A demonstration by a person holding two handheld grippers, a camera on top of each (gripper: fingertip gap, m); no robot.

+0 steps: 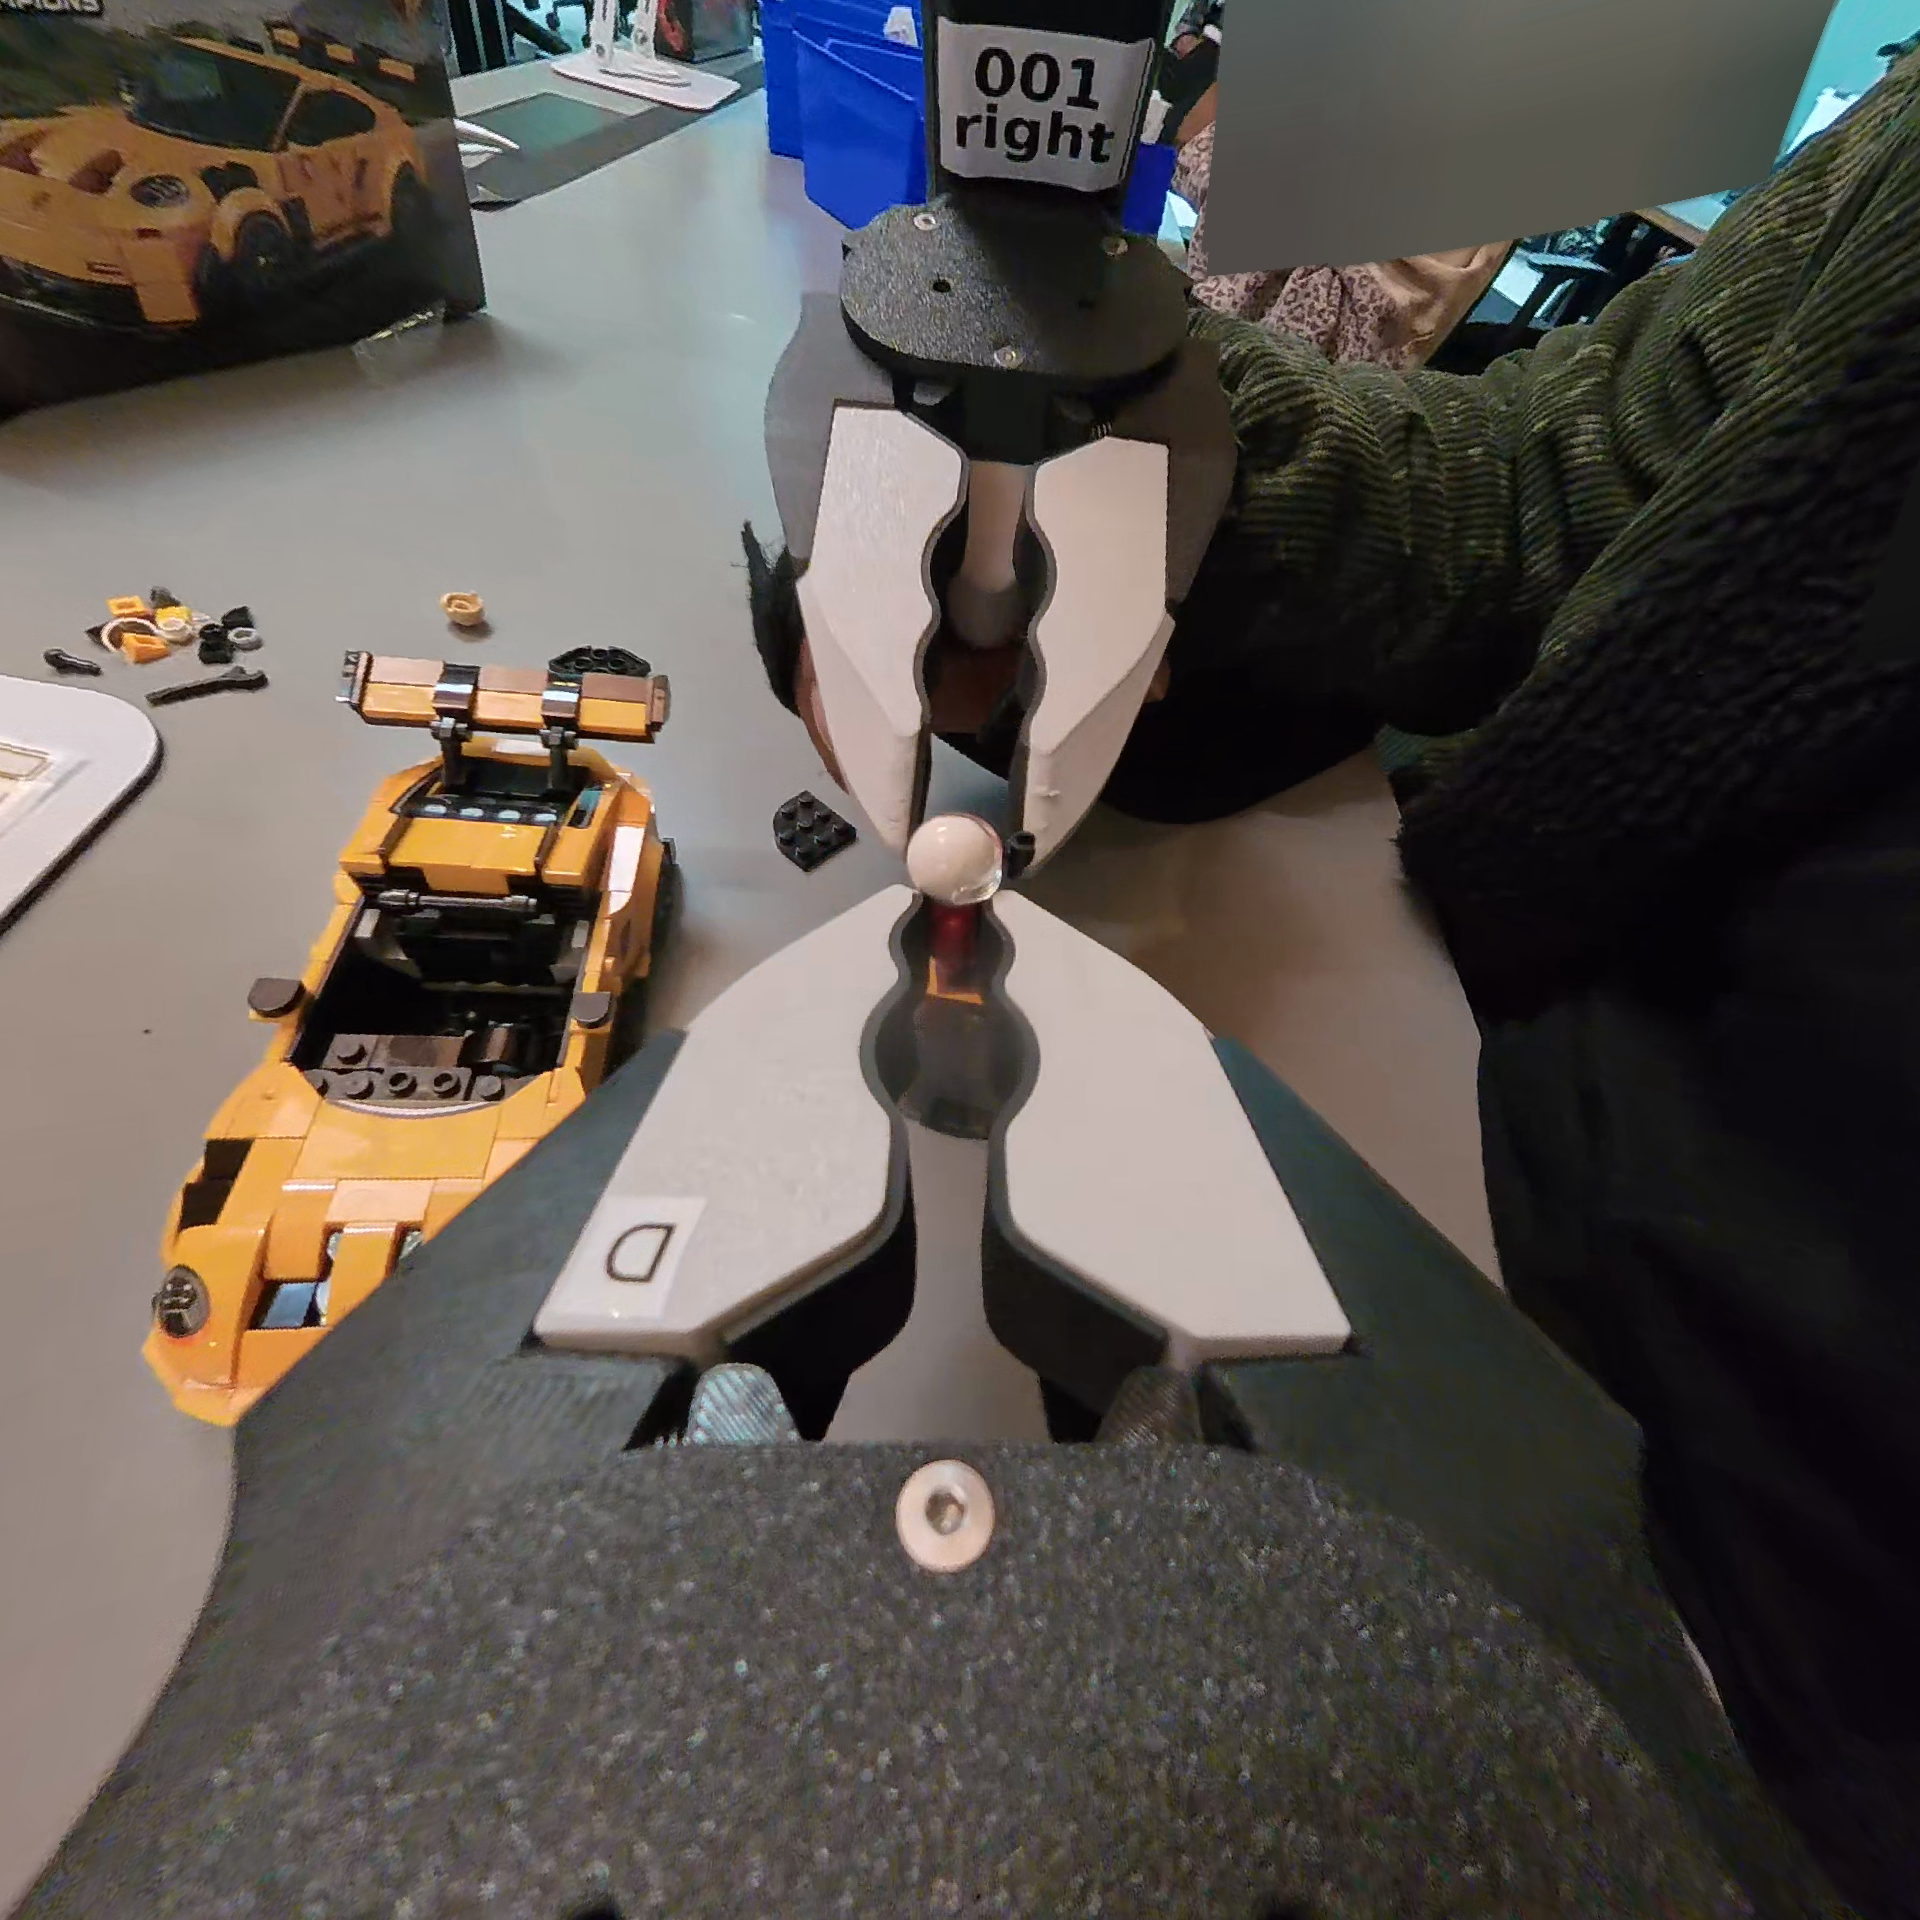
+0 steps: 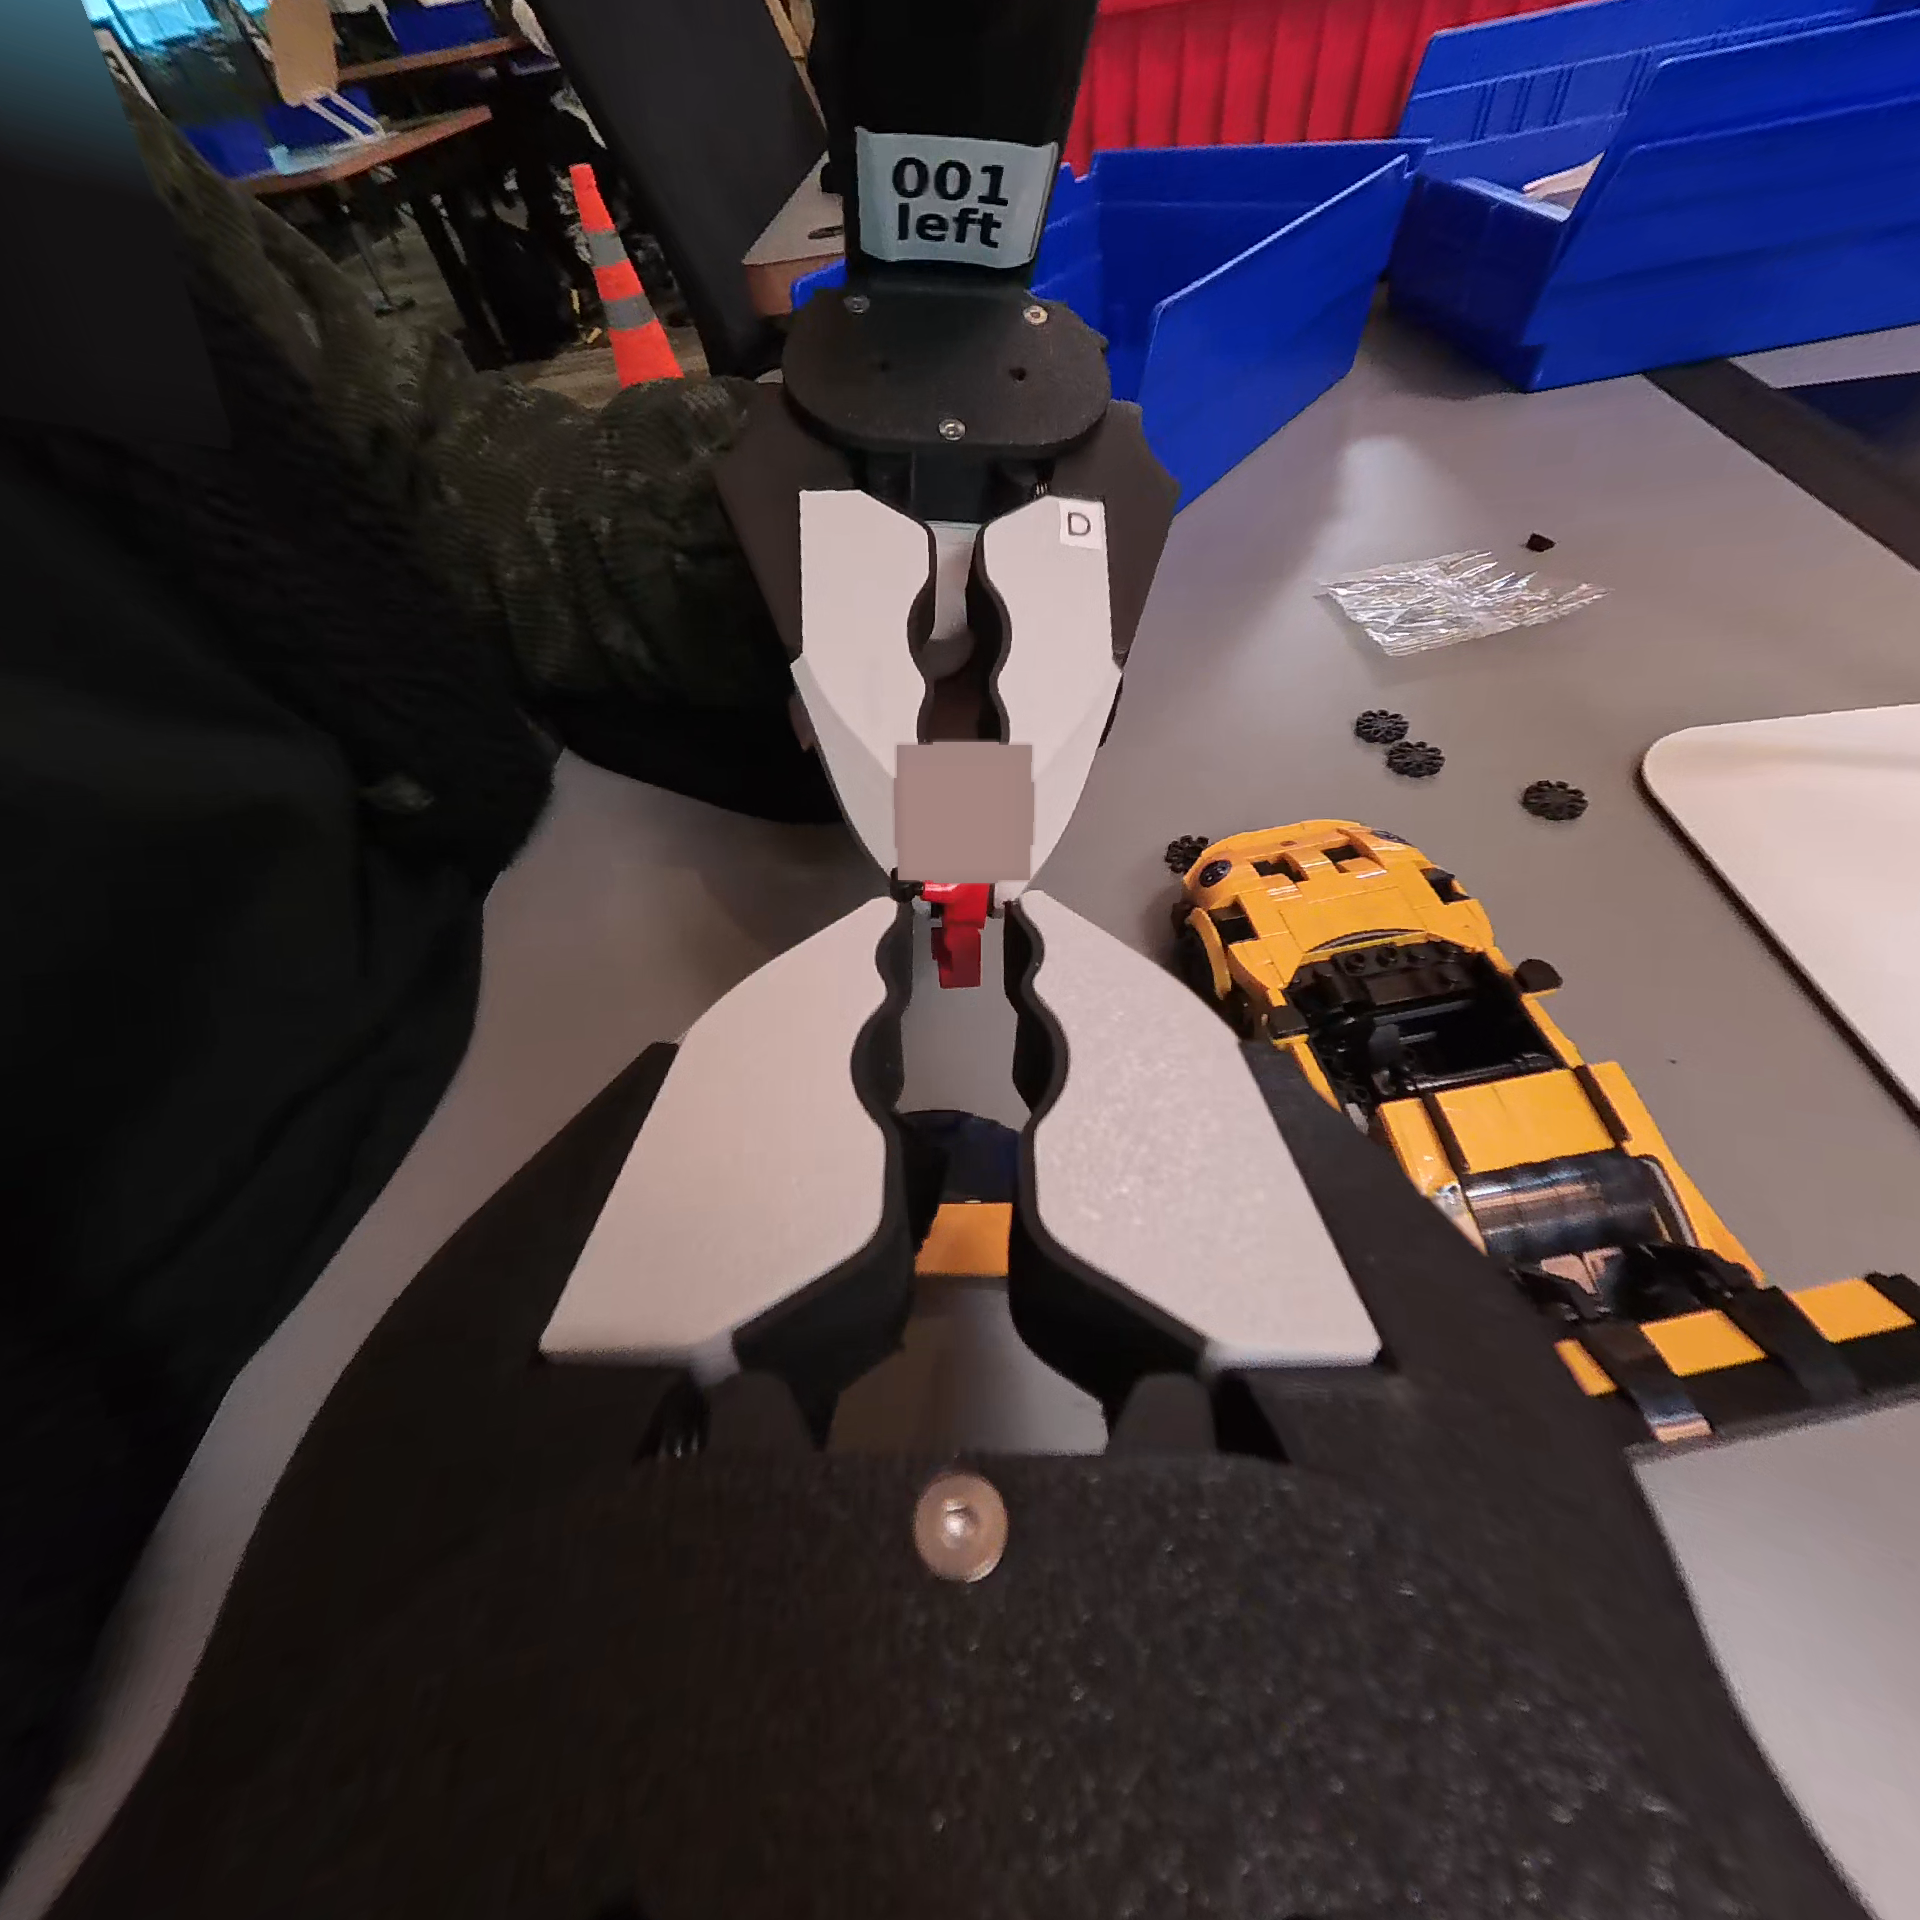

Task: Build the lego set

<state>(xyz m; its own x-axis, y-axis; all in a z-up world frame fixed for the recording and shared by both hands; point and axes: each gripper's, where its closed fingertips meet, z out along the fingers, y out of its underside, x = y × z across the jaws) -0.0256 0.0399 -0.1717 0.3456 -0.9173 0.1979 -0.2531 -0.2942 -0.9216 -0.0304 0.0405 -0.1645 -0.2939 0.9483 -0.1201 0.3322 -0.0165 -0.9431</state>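
Note:
A small minifigure with a red body (image 1: 954, 928) and a white helmet (image 1: 952, 858) hangs in the air between my two grippers, which meet tip to tip. My left gripper (image 1: 953, 902) is shut on the body just under the helmet. My right gripper (image 1: 964, 834) comes from above and closes on the helmet's sides. In the right wrist view the red figure (image 2: 958, 930) sits between my right gripper's tips (image 2: 954, 902), and the left gripper (image 2: 961, 831) faces it, its tips under a blurred patch. The yellow lego car (image 1: 436, 1039) (image 2: 1455, 1018) lies roofless on the grey table (image 1: 520, 468).
A black studded plate (image 1: 814, 828), a tan piece (image 1: 464, 608) and a pile of small parts (image 1: 177, 634) lie behind the car. Black wheel rims (image 2: 1397, 743), a clear bag (image 2: 1455, 603), a white sheet (image 2: 1808, 862), blue bins (image 2: 1662, 208) and the set's box (image 1: 208, 177) surround it. A green sleeve (image 1: 1558, 520) is at right. My left and right fingertips are right by each other.

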